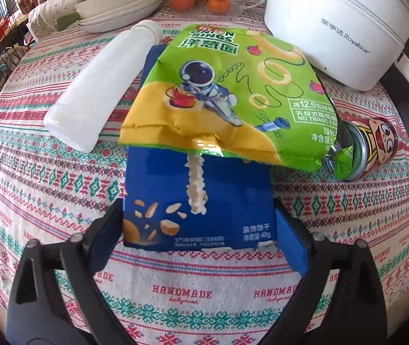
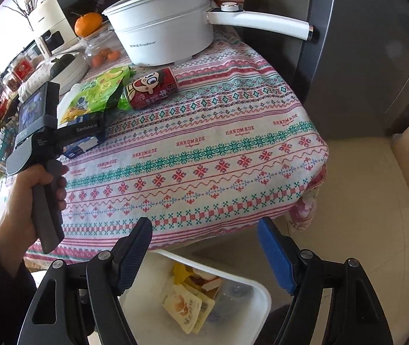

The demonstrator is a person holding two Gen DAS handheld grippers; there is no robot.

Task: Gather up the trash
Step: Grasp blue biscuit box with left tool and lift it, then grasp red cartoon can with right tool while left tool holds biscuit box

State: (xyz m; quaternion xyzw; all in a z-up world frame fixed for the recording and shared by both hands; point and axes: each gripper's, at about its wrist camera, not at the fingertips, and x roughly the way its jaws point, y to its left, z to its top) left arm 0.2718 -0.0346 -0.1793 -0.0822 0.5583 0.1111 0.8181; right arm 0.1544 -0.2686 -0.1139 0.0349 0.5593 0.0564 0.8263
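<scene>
Left wrist view: my left hand-held gripper [image 1: 198, 230] is spread, its fingers bracketing the near end of the blue biscuit packet [image 1: 197, 201], which lies flat on the table [image 1: 46, 187], long axis running straight away from me. I cannot tell whether the pads touch its edges yet. Item: green onion-ring bag [image 1: 221, 95], lying across the packet's far half. Item: white bottle [image 1: 100, 86], on its side, left of the bag, slanting away. Item: red can [image 1: 377, 143], on its side, at the bag's right corner. Item: white pot [image 1: 339, 26], beyond, not trash. Right wrist view: my right hand-held gripper [image 2: 204, 256] is spread and holds nothing, pointing down over the white bin [image 2: 250, 296] on the floor by the table's near edge; wrappers already lie inside. My left hand [image 2: 28, 201] grips its tool upright, reaching level across the table. Judgement: the left is nearer; closing across the packet's short axis is what the next move wants.
</scene>
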